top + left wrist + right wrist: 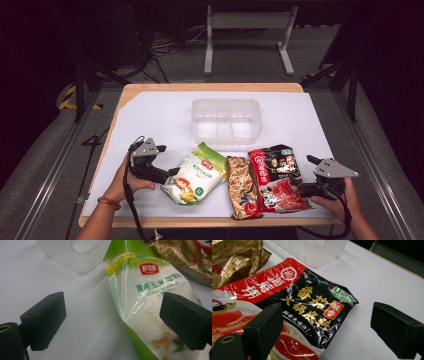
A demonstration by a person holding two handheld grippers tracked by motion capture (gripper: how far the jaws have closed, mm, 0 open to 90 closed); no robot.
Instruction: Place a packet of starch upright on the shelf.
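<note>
Three snack bags lie side by side at the table's front. A green-and-white corn starch bag [196, 177] [147, 302] is at the left, a gold bag [243, 187] [182, 260] [234, 260] in the middle, and a red-and-black bag [276, 177] [307, 307] at the right. My left gripper [169, 173] [112, 312] stands open, low over the table, with the corn starch bag's left edge between its jaws. My right gripper [301, 188] [324, 317] is open too, its jaws on either side of the red-and-black bag's right edge. Neither holds anything.
A clear plastic container [226, 120] [72, 252] [317, 250] with inner dividers stands behind the bags at the table's centre. A white sheet [150, 115] covers the wooden tabletop. Bare sheet lies left, right and behind the container. Dark floor, cables and a frame surround the table.
</note>
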